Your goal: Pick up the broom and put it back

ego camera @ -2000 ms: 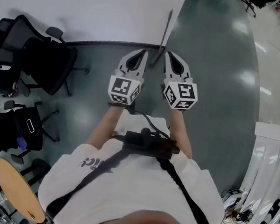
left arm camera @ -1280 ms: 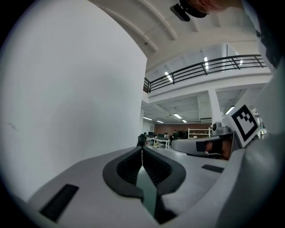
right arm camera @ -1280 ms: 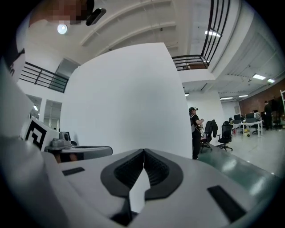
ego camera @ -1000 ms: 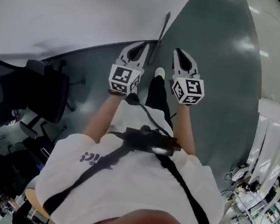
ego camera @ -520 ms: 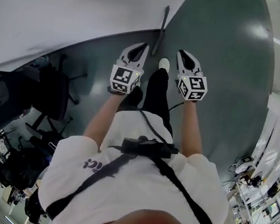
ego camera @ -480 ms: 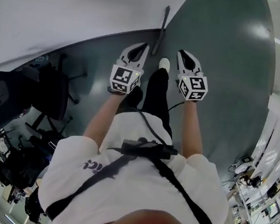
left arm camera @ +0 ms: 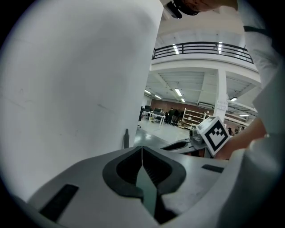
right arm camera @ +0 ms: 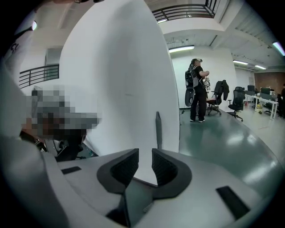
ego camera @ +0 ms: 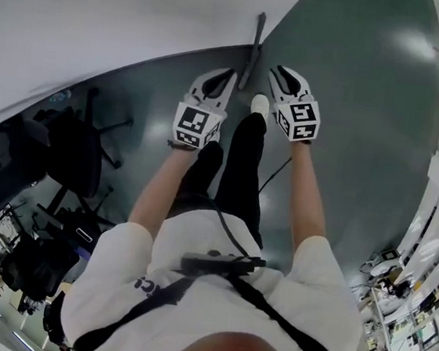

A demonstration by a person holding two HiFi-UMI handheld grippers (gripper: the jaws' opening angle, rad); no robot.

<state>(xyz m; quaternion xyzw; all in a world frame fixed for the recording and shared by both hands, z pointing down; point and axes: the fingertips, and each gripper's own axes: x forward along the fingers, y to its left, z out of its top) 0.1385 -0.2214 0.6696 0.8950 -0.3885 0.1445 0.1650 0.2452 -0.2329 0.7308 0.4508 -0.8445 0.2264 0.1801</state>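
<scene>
The white wall [ego camera: 103, 24] fills the upper left of the head view and ends in a vertical edge. From the foot of the wall, the glossy green floor [ego camera: 353, 107] spreads out to the right. The person [ego camera: 214, 288] holding the grippers wears a white shirt and dark trousers and faces that wall edge, with both arms stretched towards it. Black office chairs [ego camera: 72, 154] stand on the floor to the left, close under the wall. In the right gripper view a second person [right arm camera: 197, 89] with a backpack stands on the floor well to the right of the wall edge.

The left gripper [ego camera: 224, 77] points at the wall just left of the edge. Its jaws are pressed together with nothing between them. The right gripper [ego camera: 282, 76] points just right of the edge. Its jaws have just been opening and now stand a little apart, with only air between the pads.

The broom [ego camera: 254, 49] leans upright against the wall at that edge. Only its dark grey handle shows, beyond and between the two grippers, and neither gripper touches it. A white shoe [ego camera: 258, 103] rests on the floor near the wall's foot, below the handle.
</scene>
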